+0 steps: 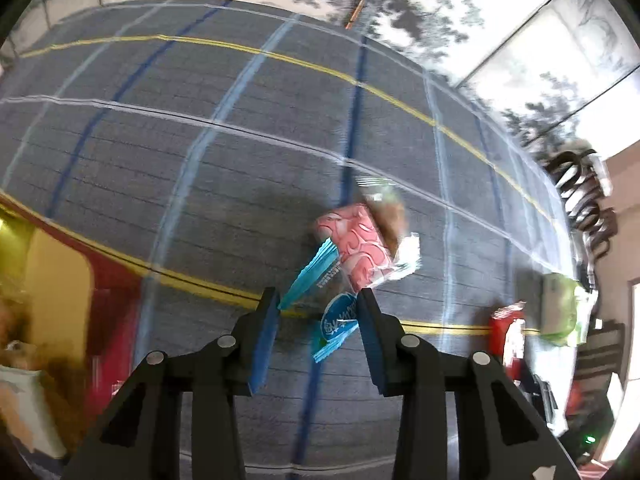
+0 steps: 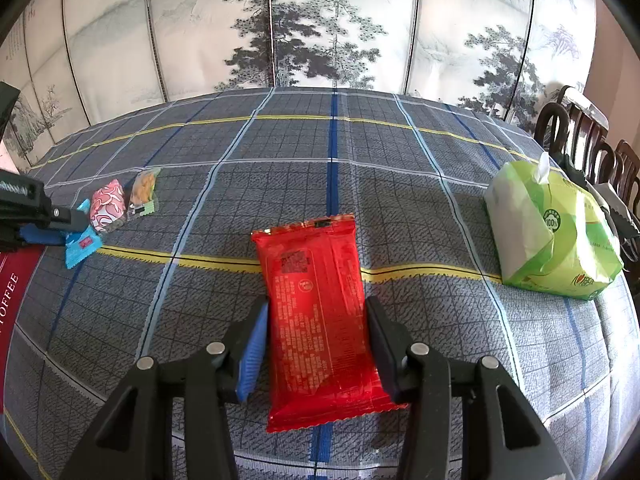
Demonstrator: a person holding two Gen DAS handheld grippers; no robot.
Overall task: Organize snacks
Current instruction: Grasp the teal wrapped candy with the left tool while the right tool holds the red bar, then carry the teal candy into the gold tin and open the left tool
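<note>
A blue candy wrapper [image 1: 332,316] lies between the open fingers of my left gripper [image 1: 318,308], with a pink patterned candy [image 1: 360,248] and a clear packet of brown snack [image 1: 390,212] just beyond it. In the right wrist view the same blue wrapper [image 2: 82,246], pink candy [image 2: 106,204] and clear packet [image 2: 144,192] sit at the left, with the left gripper [image 2: 60,226] at them. My right gripper [image 2: 316,324] is open around a red snack packet [image 2: 320,320] lying flat on the tablecloth.
A green tissue pack [image 2: 556,236] stands at the right; it also shows in the left wrist view [image 1: 560,308]. A red toffee box [image 2: 16,292] lies at the left edge. A painted folding screen [image 2: 320,24] stands behind the table; dark chairs [image 2: 592,148] at right.
</note>
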